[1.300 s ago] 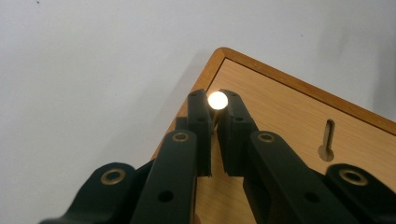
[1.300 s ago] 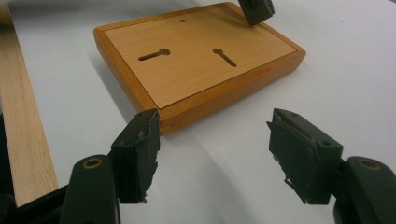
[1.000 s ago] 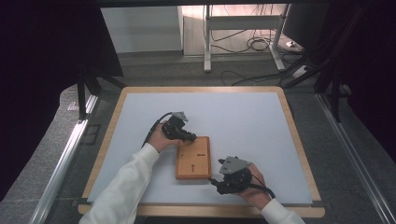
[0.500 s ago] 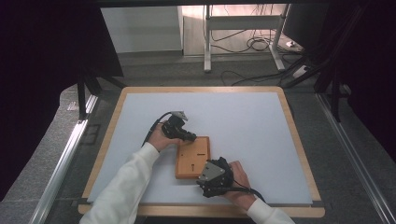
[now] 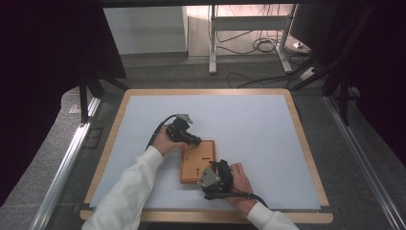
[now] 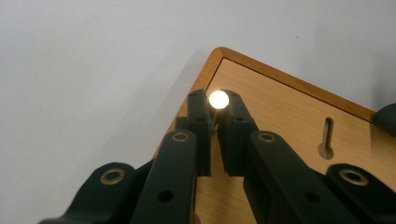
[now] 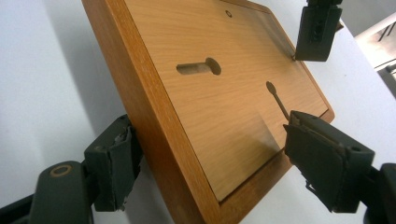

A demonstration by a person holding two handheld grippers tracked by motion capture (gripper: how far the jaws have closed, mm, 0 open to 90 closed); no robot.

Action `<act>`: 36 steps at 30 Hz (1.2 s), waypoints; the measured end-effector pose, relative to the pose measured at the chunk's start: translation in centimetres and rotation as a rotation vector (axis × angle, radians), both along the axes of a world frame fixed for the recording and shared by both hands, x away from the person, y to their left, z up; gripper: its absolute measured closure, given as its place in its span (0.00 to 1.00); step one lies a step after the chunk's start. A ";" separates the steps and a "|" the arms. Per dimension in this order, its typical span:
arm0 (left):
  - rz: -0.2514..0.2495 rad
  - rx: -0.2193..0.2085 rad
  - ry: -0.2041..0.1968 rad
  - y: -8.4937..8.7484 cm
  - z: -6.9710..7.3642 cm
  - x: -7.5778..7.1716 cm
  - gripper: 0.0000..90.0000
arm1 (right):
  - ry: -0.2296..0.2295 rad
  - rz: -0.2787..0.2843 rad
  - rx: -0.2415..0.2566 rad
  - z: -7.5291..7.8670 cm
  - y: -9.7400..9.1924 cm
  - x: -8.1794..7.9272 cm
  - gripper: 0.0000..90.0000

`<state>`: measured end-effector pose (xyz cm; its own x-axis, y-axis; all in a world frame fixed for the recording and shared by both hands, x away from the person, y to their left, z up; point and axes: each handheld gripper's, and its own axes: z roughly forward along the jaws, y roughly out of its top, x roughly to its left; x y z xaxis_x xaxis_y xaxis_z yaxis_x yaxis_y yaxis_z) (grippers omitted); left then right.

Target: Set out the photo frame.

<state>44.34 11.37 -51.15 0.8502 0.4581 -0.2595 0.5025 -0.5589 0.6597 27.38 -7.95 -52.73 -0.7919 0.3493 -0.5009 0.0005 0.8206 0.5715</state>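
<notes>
A wooden board (image 5: 196,160) with two keyhole slots lies flat on the white table top. My left gripper (image 5: 191,139) is at the board's far left corner. In the left gripper view its jaws (image 6: 215,109) are shut on a small shiny round-headed pin (image 6: 218,99) that stands at that corner of the board (image 6: 289,116). My right gripper (image 5: 210,179) is at the board's near right corner. There its jaws (image 7: 210,154) stand wide apart on either side of the board (image 7: 215,93), one pad by each edge. The left gripper's fingertips (image 7: 317,30) show at the far corner.
The white work surface has a raised wooden rim (image 5: 306,143) all around. A metal rail (image 5: 67,163) runs along the table's left side. Table legs and cables (image 5: 249,43) lie on the floor beyond the far edge.
My right gripper has moved left from the open table to the board's near right corner and now straddles it. The left gripper and the board have stayed in place.
</notes>
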 end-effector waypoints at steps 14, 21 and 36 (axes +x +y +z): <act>0.011 0.001 -0.006 0.0 0.0 0.0 0.95 | -0.074 0.042 -0.055 0.3 0.6 -0.8 0.39; 0.028 -0.005 -0.011 0.0 0.0 0.1 0.95 | -0.105 0.044 -0.053 1.4 0.5 -1.1 0.48; 0.041 -0.005 -0.013 0.0 0.0 0.3 0.92 | -0.185 0.051 -0.096 2.8 0.3 -1.3 0.59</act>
